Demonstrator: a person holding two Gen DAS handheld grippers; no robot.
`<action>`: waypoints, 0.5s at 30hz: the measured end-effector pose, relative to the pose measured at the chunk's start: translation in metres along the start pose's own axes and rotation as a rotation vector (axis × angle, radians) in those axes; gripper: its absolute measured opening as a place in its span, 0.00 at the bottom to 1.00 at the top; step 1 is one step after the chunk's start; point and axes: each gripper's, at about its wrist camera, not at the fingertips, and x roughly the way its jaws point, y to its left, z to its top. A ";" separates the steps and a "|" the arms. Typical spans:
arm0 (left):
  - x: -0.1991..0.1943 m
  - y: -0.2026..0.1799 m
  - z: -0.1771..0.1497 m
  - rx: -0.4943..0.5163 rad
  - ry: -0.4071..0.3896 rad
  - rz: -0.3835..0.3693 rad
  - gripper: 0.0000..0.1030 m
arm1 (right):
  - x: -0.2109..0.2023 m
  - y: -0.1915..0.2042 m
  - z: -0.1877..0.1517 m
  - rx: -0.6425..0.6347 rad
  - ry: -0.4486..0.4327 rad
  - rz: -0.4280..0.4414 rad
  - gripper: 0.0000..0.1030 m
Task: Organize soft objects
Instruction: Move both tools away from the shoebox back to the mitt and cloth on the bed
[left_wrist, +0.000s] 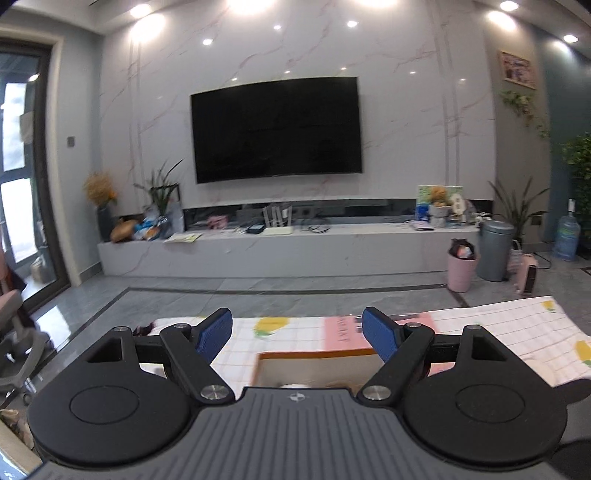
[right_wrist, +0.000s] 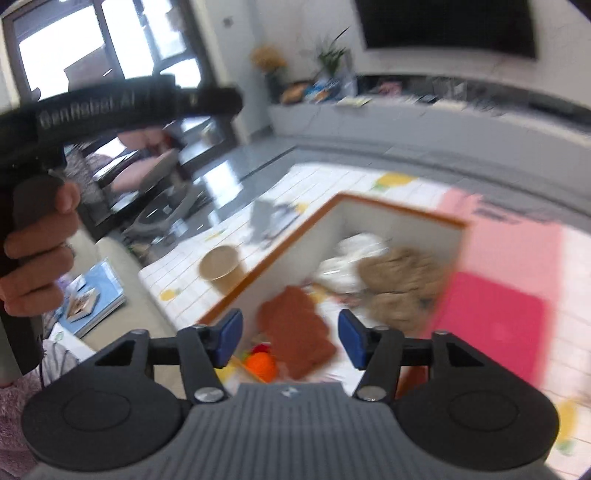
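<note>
- One white box (right_wrist: 402, 218), centre frame, holds one brown knit piece (right_wrist: 295, 332), one tan plush (right_wrist: 402, 273), one white bag (right_wrist: 343, 266), one orange ball (right_wrist: 260, 363).
- One paper cup (right_wrist: 219, 262) left of the box.
- Right gripper (right_wrist: 290, 338) released, empty, over the box.
- Left gripper (left_wrist: 297, 332) jaws apart, empty.

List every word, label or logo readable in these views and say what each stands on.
"Gen Robot AI", blurred and only roughly legible: on the black handheld gripper at upper left of the right wrist view.
Dark lettering on the pink panel of the tablecloth: too blurred to read.
Small emblem on the left gripper body: a symbol, no words.
</note>
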 end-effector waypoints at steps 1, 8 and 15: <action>-0.002 -0.012 0.001 0.007 -0.005 -0.011 0.91 | -0.017 -0.008 -0.004 0.010 -0.017 -0.025 0.62; 0.003 -0.095 -0.023 0.052 0.001 -0.138 0.91 | -0.106 -0.083 -0.066 0.068 -0.096 -0.284 0.65; 0.031 -0.183 -0.084 0.123 0.093 -0.283 0.91 | -0.132 -0.192 -0.155 0.246 -0.049 -0.511 0.65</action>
